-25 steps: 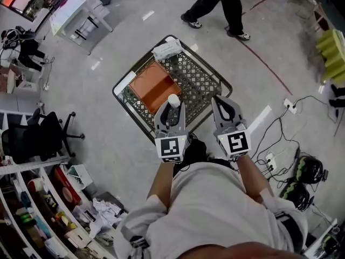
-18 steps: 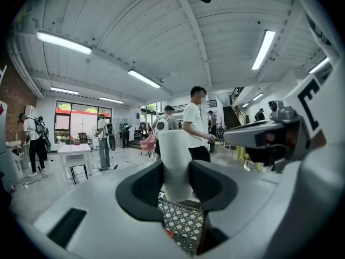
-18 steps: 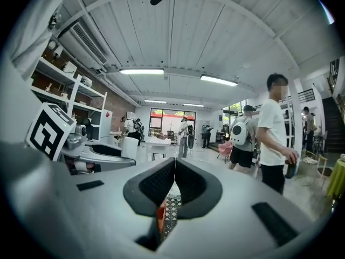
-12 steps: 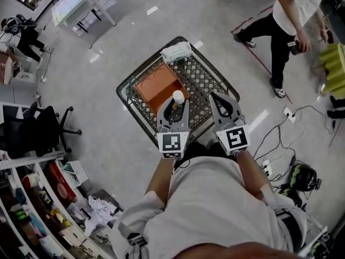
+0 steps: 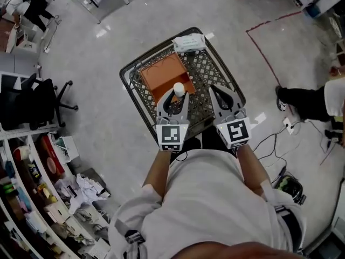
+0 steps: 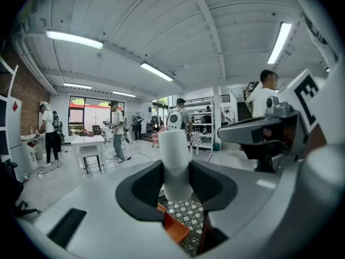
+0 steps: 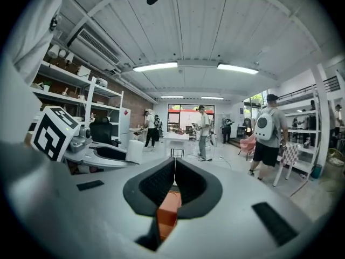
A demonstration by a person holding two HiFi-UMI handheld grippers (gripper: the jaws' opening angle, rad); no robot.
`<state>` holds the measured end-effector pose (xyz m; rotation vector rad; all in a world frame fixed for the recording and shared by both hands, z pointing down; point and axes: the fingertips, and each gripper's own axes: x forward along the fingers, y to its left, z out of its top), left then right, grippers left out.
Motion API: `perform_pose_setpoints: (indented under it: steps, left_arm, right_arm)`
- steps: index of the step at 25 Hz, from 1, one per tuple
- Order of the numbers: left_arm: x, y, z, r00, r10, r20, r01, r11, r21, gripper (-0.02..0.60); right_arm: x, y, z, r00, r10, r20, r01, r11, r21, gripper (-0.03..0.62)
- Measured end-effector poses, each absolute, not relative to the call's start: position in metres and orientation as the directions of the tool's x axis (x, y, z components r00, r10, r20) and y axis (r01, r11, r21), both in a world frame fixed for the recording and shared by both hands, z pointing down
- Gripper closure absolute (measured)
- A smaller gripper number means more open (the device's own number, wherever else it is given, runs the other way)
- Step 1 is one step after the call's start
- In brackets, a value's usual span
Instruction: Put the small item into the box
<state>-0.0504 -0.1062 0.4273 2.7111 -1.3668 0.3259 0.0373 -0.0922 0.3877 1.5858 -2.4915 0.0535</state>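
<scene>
- Left gripper (image 5: pixel 173 102): jaws closed on a white bottle (image 5: pixel 178 89), gripped low on its body. Bottle upright, top standing clear above the jaws (left gripper view, (image 6: pixel 175 163)).
- Right gripper (image 5: pixel 216 94): jaws pressed together, nothing between them. It hangs beside the left one, over the cart (image 5: pixel 207 75).
- Orange box (image 5: pixel 161 74) lies open in the cart's far-left part. A white packet (image 5: pixel 188 42) sits at the far rim, apart from the box.
- Bottle position: in the air, over the box's near-right corner as seen from the head view. Through the left jaws, the box edge and bare mesh both show beneath.
- Judgement: transport stage; bottle not yet in the box.
- To do well: shift the left gripper forward and left until only orange shows below the jaws. Lower into the box before opening, so the bottle does not bounce out or tip onto the mesh. Keep the right gripper clear.
</scene>
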Motion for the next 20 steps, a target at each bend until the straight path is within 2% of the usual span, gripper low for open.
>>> perform_pose_setpoints:
  steps: [11,20]
  left_arm:
    - [-0.077,-0.151,0.458,0.388,-0.862,0.326,-0.915,-0.404,0.020,0.433]
    - [-0.074,-0.168,0.517,0.362,-0.806,0.468,-0.931,-0.338,0.138,0.433]
  right_arm:
    - [0.001,-0.169,0.419,-0.653,-0.707,0.271,-0.728,0.684,0.031,0.589]
    - [-0.014,-0.208,0.474,-0.735,-0.587,0.341,-0.625,0.780,-0.004,0.589]
